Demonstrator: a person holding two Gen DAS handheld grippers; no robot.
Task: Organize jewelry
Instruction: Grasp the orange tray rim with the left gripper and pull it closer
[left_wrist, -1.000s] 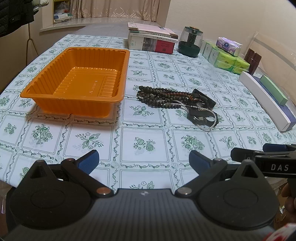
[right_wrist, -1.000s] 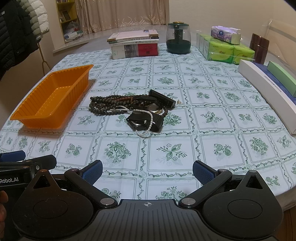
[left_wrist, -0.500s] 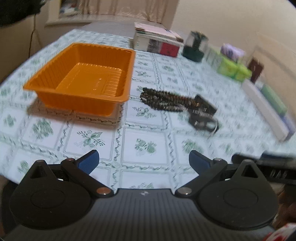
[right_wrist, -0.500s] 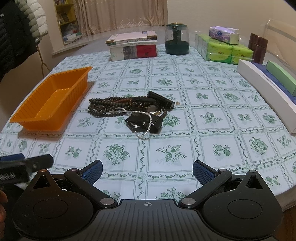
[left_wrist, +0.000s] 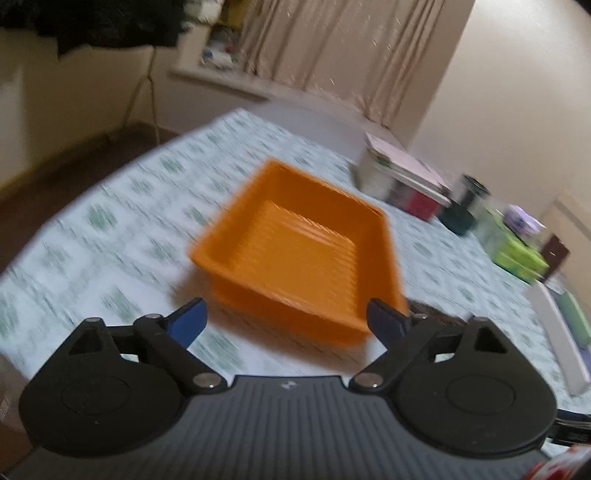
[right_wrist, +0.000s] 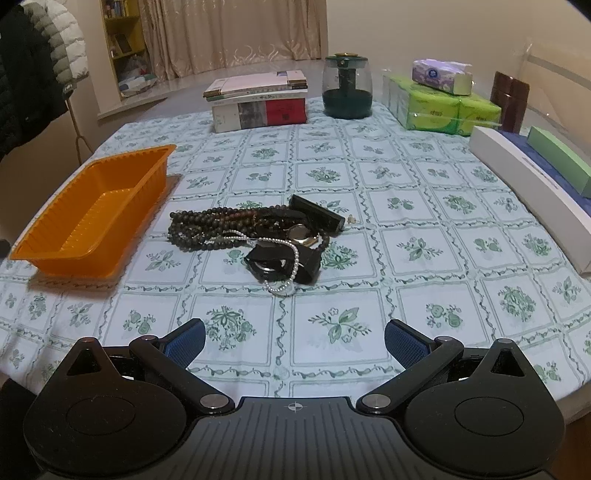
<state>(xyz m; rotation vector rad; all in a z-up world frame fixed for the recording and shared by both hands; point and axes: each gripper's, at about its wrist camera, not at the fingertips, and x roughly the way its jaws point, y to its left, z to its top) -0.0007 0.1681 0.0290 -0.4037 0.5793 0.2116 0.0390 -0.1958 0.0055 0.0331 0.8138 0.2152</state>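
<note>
The left gripper (left_wrist: 284, 319) has swung toward the orange tray (right_wrist: 92, 210). Both grippers are spread apart, holding nothing. Beads (right_wrist: 221, 225) lie mid-table.

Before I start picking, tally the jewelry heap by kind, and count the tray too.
Dark bead bundle: 1
White pearl strand: 1
Watches: 2, gold-faced watch and black watch
Black oblong case: 1
Orange tray: 1, empty
Total: 6
</note>
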